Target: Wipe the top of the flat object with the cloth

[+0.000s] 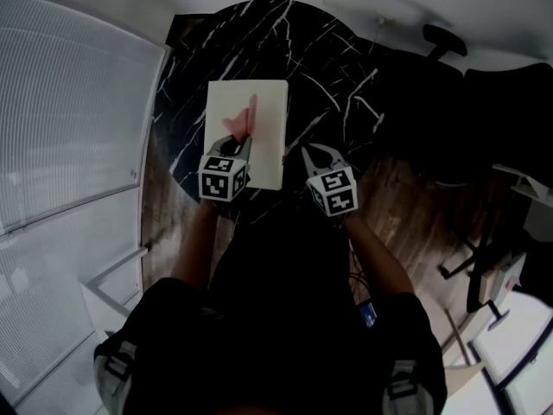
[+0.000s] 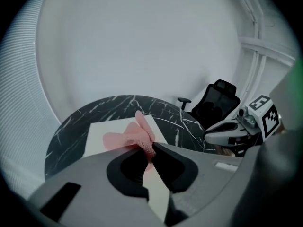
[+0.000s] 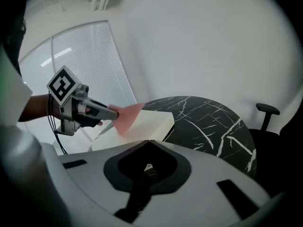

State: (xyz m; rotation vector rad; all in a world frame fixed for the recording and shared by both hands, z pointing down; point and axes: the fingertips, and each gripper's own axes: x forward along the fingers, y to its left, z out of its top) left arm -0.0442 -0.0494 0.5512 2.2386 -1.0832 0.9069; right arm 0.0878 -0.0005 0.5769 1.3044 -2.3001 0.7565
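Note:
A white flat rectangular object (image 1: 259,111) lies on the round black marble table (image 1: 346,76). A pink cloth (image 1: 243,121) rests on its top, near the middle. My left gripper (image 1: 241,142) is shut on the cloth's near end, over the object's near half; in the left gripper view the cloth (image 2: 137,136) bunches out ahead of the closed jaws (image 2: 151,148). My right gripper (image 1: 309,150) hovers just right of the object, over the table's near edge, jaws shut and empty (image 3: 149,141). The right gripper view shows the left gripper (image 3: 110,112) pressing the cloth (image 3: 127,118) on the object (image 3: 149,123).
A black office chair (image 1: 441,37) stands behind the table on the right. Window blinds (image 1: 60,102) fill the left side. Wooden floor (image 1: 415,223) shows to the right, with white furniture (image 1: 518,353) at the lower right.

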